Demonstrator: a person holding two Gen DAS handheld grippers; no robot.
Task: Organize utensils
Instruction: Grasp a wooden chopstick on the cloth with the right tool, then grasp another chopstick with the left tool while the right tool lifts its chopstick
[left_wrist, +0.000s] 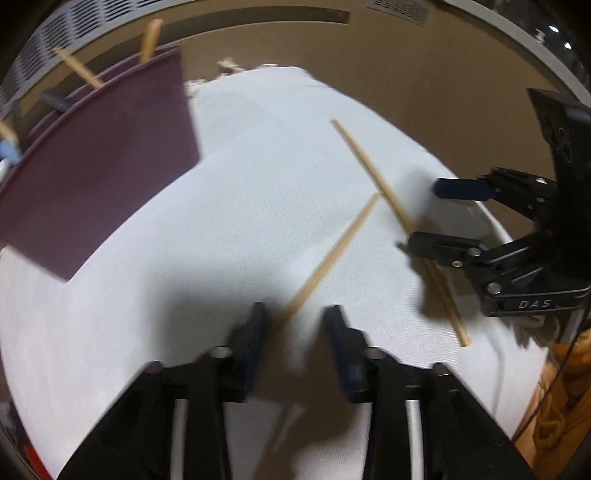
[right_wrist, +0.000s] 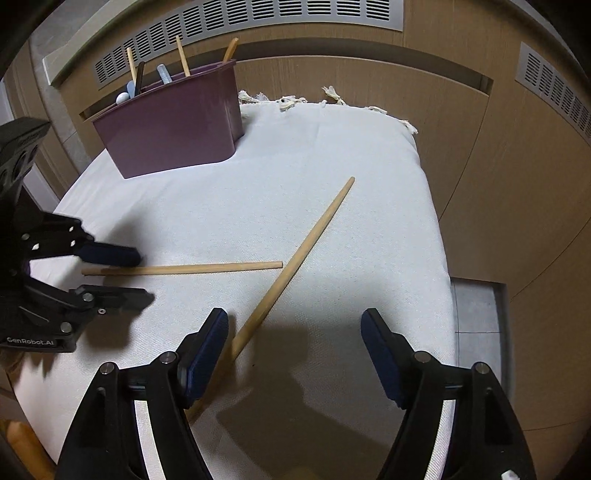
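Noted on a white woven cloth (right_wrist: 332, 155) with a fringed far edge: two slim, pale wooden chopsticks, straight and smooth. Longer chopstick (right_wrist: 295, 258) laid diagonally, thick end toward 1 o'clock in the right wrist view, thin end running down beside the right gripper's left pad. Shorter chopstick (right_wrist: 184, 268) laid nearly level, its right end just beside the longer one at mid-length; contact not confirmable.

At 10 o'clock in the right wrist view: matte plum plastic holder (right_wrist: 173, 122), curved walls, standing upright on the cloth's far corner, with wooden sticks and grey handles poking above the rim. Behind: tan wood panelling and slotted metal vents.

Right gripper (right_wrist: 295, 321) held low over the cloth, jaws spread wide, nothing between them. Left gripper (left_wrist: 297, 314) entering from 9 o'clock in the right wrist view, jaws narrowly apart, straddling the left end of the shorter chopstick without clamping it.

Left wrist view motion-blurred; chopstick end between its pads smeared. Holder contents partly hidden by its wall. Holder cropped at left there.
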